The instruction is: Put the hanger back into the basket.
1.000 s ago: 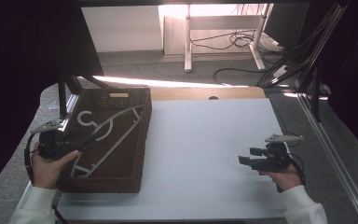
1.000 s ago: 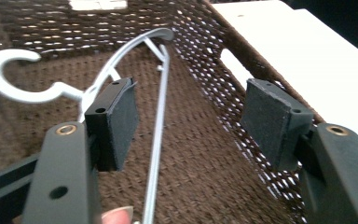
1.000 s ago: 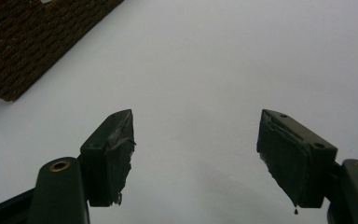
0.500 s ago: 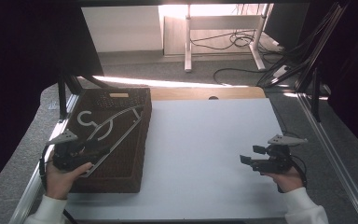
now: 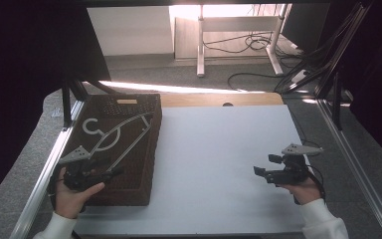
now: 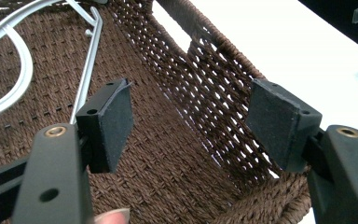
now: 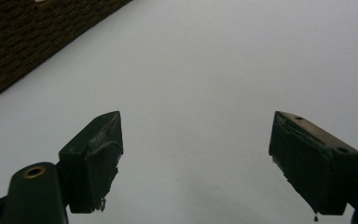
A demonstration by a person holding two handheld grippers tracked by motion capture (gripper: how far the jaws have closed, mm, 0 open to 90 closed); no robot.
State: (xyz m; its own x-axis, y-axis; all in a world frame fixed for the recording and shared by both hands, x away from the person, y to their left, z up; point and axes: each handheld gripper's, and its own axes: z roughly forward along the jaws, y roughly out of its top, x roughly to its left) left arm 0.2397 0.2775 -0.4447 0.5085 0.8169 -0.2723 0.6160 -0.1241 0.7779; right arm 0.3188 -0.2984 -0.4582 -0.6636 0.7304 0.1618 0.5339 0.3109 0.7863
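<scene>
Before you: basket (image 5: 129,164) of dark brown woven cord, rough and matt; hanger (image 5: 110,137) of thin wire, smooth, pale satin metal; table (image 5: 219,149) surface white, matt, smooth; your gripper pads (image 6: 116,121) black, matt, rubbery, with worn edges.

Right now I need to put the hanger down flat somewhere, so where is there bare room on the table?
The white tabletop is bare from the woven basket across to the right tongs, and beyond them to the far edge. The crowded part is the basket at the left, where the hanger lies and the left tongs hover, open.
</scene>
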